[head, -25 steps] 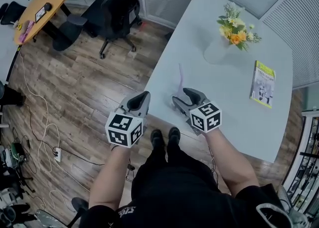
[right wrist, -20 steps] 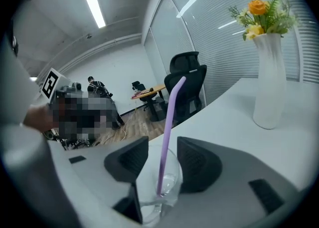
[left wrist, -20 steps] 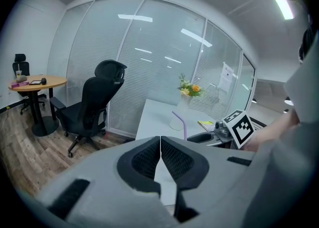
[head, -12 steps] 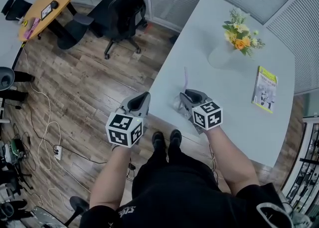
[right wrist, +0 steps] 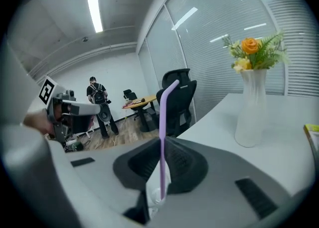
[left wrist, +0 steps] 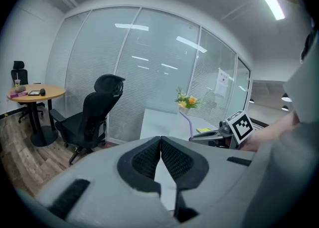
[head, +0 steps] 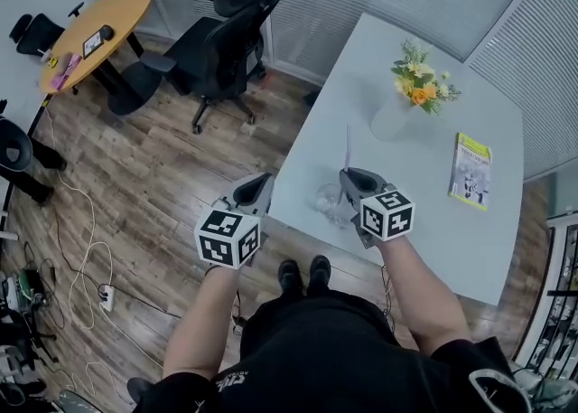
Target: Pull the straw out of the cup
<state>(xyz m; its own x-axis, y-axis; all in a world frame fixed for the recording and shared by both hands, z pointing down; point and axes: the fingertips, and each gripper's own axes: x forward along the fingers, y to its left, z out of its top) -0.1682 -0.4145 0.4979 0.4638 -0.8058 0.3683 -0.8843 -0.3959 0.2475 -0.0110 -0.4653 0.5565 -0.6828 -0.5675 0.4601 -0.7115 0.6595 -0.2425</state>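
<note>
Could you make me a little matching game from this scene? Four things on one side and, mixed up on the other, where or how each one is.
Things:
1. purple straw
2. clear cup
3. yellow-green booklet
4. left tongs

States:
A. lying flat on the white table
B. shut with nothing between them
C. pinched in the right tongs
D. standing near the table's edge

Pairs: 1-C, 2-D, 3-A, 4-B

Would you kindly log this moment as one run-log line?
phase: pulling straw | right hand-held gripper: jaws just closed, shut on straw | straw: upright over cup | left hand-held gripper: shut, empty
</note>
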